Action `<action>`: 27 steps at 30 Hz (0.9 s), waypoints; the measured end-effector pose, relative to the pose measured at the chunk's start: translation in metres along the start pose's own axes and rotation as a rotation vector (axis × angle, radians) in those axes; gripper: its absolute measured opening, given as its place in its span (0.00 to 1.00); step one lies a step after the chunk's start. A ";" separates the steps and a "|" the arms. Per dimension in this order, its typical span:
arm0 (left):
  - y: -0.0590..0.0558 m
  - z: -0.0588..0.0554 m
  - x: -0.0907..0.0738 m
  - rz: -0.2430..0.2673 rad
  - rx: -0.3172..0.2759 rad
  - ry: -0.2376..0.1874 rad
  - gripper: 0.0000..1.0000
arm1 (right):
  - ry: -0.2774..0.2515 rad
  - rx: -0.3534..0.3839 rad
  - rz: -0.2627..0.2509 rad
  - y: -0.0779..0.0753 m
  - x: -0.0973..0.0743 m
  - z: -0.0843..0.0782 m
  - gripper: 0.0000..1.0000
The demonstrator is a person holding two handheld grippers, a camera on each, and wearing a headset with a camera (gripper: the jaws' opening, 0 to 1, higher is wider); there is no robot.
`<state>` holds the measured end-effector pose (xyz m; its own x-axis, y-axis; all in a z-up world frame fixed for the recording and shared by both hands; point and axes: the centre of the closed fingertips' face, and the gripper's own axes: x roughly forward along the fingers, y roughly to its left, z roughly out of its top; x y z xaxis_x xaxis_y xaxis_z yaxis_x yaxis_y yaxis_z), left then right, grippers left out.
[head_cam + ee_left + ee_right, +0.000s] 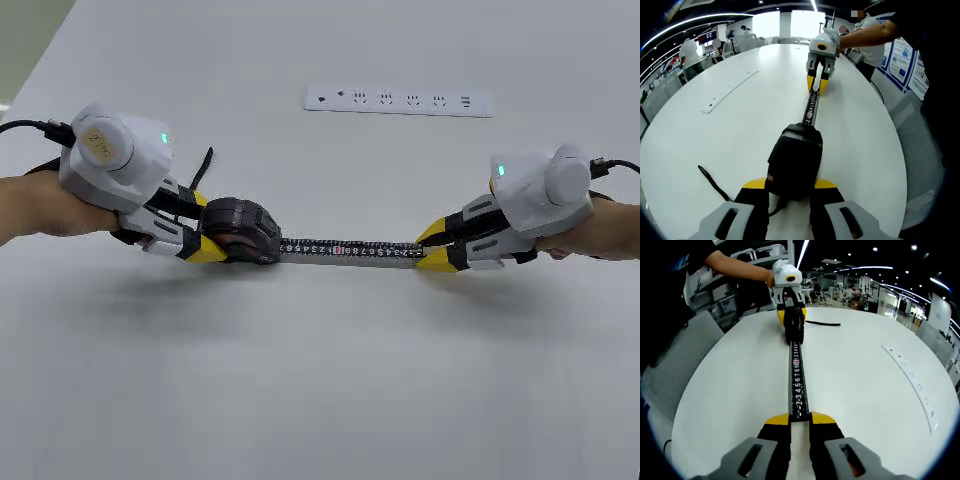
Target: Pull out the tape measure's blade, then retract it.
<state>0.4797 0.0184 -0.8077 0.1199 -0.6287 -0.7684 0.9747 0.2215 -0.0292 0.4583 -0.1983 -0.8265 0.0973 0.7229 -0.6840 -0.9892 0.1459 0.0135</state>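
Observation:
A black tape measure case (242,230) lies on the white table, held between the yellow-tipped fingers of my left gripper (207,232), which is shut on it. In the left gripper view the case (795,161) sits between the jaws just ahead of the camera. Its black blade (350,248) with white numbers runs out to the right, flat over the table. My right gripper (434,246) is shut on the blade's end. In the right gripper view the blade (797,382) stretches straight away to the case (794,322). A black wrist strap (712,182) trails from the case.
A white power strip (398,100) lies on the table beyond the tape. The table's curved edge (890,125) runs near a grey mesh chair (682,352). People and desks stand in the office behind.

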 end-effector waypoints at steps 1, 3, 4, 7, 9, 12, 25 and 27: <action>0.000 0.000 0.000 0.000 -0.001 0.000 0.28 | 0.001 -0.001 -0.001 0.000 -0.001 -0.001 0.11; 0.000 0.000 0.000 0.000 -0.001 0.000 0.28 | 0.002 0.001 -0.003 0.000 -0.003 -0.002 0.11; 0.000 0.000 0.000 0.000 0.000 0.000 0.28 | 0.004 0.000 -0.004 0.000 -0.004 -0.003 0.11; 0.000 0.000 0.000 0.000 -0.001 0.001 0.28 | 0.009 -0.002 -0.008 -0.001 -0.007 -0.006 0.11; 0.000 0.000 0.000 -0.001 -0.002 0.000 0.28 | 0.010 0.001 -0.010 -0.001 -0.009 -0.008 0.11; 0.001 0.000 0.000 0.000 -0.001 0.001 0.28 | 0.014 0.001 -0.013 -0.002 -0.012 -0.010 0.11; 0.000 0.000 0.000 0.001 0.000 0.004 0.28 | 0.035 0.008 -0.025 -0.003 -0.028 -0.024 0.11; 0.000 -0.001 0.000 0.000 0.001 0.005 0.28 | 0.039 0.012 -0.028 -0.004 -0.032 -0.027 0.11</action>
<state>0.4801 0.0189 -0.8081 0.1192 -0.6249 -0.7716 0.9749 0.2208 -0.0283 0.4558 -0.2401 -0.8246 0.1206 0.6918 -0.7119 -0.9848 0.1739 0.0022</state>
